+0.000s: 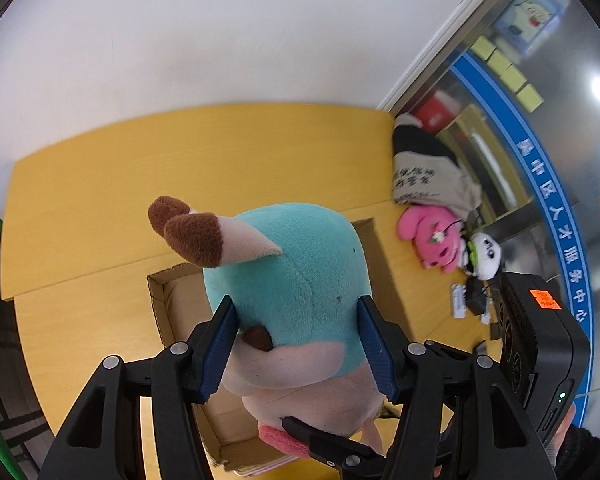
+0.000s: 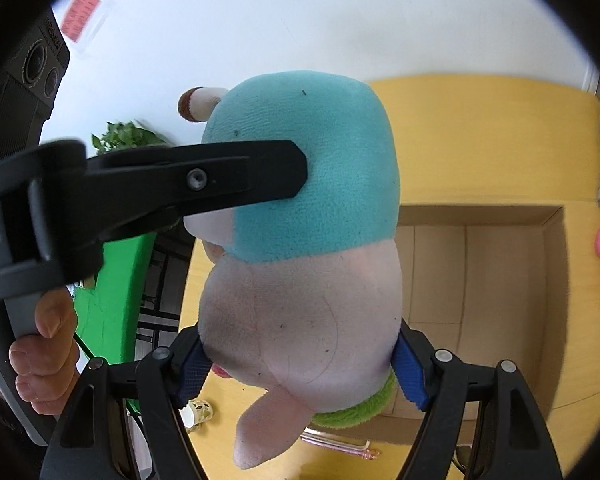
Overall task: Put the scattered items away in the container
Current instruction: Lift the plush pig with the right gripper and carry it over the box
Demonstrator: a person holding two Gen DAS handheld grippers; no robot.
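Observation:
A large plush toy [image 1: 296,276] with a teal head, pale pink body and brown-tipped ears hangs above an open cardboard box [image 1: 168,304]. My left gripper [image 1: 298,350] is shut on the toy's teal head. My right gripper [image 2: 300,372] is shut on the toy's pale lower body [image 2: 300,320]. The box [image 2: 480,264] looks empty in the right wrist view. One left finger [image 2: 204,180] crosses the right wrist view against the toy's head.
A pink plush [image 1: 432,240] and a small panda plush [image 1: 486,258] lie on the yellow table [image 1: 100,200] right of the box. A folded cloth bag [image 1: 424,176] and small white and black items [image 1: 470,300] lie near them. A green chair [image 2: 116,292] stands left.

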